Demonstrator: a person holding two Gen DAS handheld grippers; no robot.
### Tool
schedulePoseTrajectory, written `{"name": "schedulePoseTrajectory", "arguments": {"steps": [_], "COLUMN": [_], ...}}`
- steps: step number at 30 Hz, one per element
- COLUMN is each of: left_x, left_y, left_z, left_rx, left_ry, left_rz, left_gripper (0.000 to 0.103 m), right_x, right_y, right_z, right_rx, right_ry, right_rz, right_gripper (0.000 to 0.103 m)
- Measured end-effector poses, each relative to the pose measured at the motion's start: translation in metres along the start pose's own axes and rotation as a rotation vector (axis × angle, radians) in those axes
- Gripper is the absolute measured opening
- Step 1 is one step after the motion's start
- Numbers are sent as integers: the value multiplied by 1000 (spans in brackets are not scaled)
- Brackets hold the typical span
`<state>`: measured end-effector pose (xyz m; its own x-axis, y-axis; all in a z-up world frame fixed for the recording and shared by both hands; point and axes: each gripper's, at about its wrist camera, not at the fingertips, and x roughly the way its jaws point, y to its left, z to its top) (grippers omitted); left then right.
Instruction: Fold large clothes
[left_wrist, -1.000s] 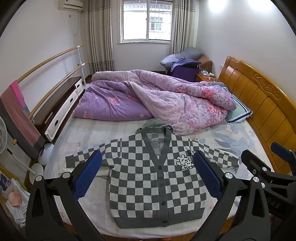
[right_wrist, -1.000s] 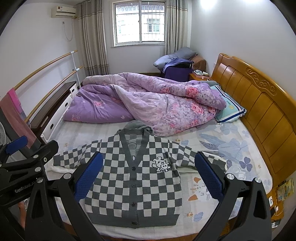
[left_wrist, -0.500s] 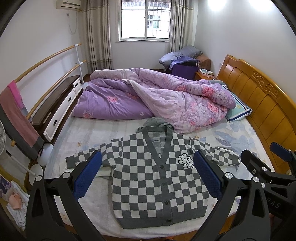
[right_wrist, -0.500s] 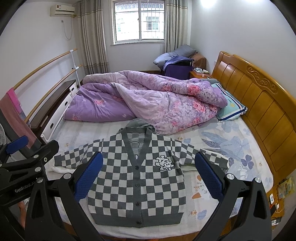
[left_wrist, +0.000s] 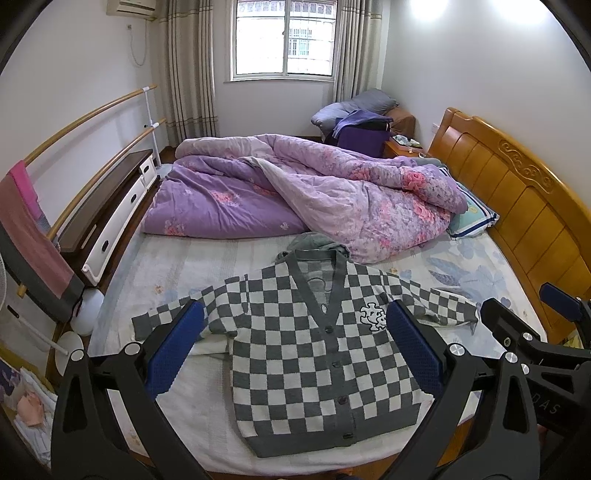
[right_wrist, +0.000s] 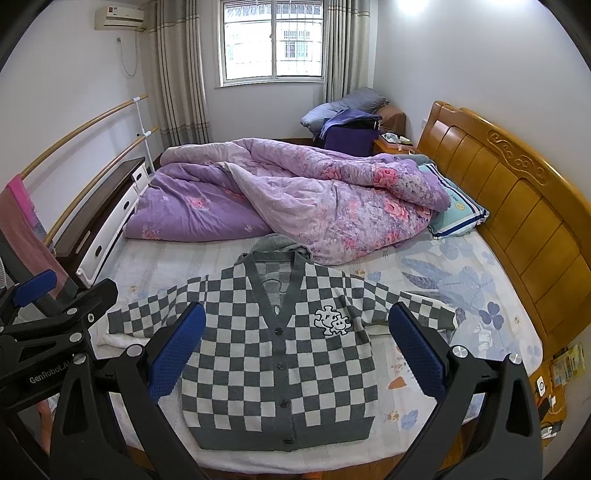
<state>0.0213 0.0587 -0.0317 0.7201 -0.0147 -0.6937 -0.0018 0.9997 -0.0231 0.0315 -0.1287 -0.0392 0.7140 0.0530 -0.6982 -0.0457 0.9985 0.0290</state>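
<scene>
- Grey-and-white checkered cardigan (left_wrist: 317, 354) lies flat and buttoned on the bed (left_wrist: 192, 266), near its front edge, both sleeves spread out to the sides.
- A puzzle-piece patch (right_wrist: 331, 319) shows on the chest; the grey hood (right_wrist: 280, 245) touches the rumpled purple floral quilt (right_wrist: 295, 199) behind it.
- Left tongs (left_wrist: 293, 349) hover above the cardigan, blue pads wide apart, gripping nothing.
- Right tongs (right_wrist: 297, 350) hover just beside them, equally wide open and empty.
- Wooden headboard (left_wrist: 517, 199) runs along the right; a striped pillow (right_wrist: 458, 212) peeks from under the quilt.
- A pink towel (left_wrist: 26, 221) hangs on the rail at the left.
</scene>
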Motion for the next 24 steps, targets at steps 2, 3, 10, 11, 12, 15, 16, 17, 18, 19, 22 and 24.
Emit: {"name": "schedulePoseTrajectory", "arguments": {"steps": [2,3,10,11,12,15,16,17,18,19,22,24], "left_x": [0,1,2,3,3,7,8,10,13,14,24,32], "left_y": [4,5,25,26,26,26,27,26,25,25,22,18], "left_z": [1,1,4,3,3,5,7,8,8,10,13,15], "left_rx": [7,10,27,24,23,26,26,26,24,22,8,-6], "left_ry": [4,5,19,23,27,34,39,45,52,56,68,81], "left_rz": [-9,-12,-44,-53,-59,-69,-70,-69,-66,-64,-50,-36], "left_gripper": [98,98,98,98,98,98,98,98,98,98,98,98], "right_x": [-1,-1,-1,-1,-1,0,1,3,6,9,21,31], "right_y": [3,5,22,28,29,33,35,34,35,34,31,26], "right_z": [-2,-4,-10,-9,-9,-9,-8,-8,-7,-6,-2,1], "right_rx": [4,8,24,22,19,21,23,25,27,26,18,6], "right_ry": [1,2,21,24,25,31,37,44,52,57,70,79], "right_rz": [-6,-10,-40,-44,-49,-62,-59,-56,-55,-51,-37,-23], "right_gripper": [96,96,96,96,96,96,96,96,96,96,96,96]}}
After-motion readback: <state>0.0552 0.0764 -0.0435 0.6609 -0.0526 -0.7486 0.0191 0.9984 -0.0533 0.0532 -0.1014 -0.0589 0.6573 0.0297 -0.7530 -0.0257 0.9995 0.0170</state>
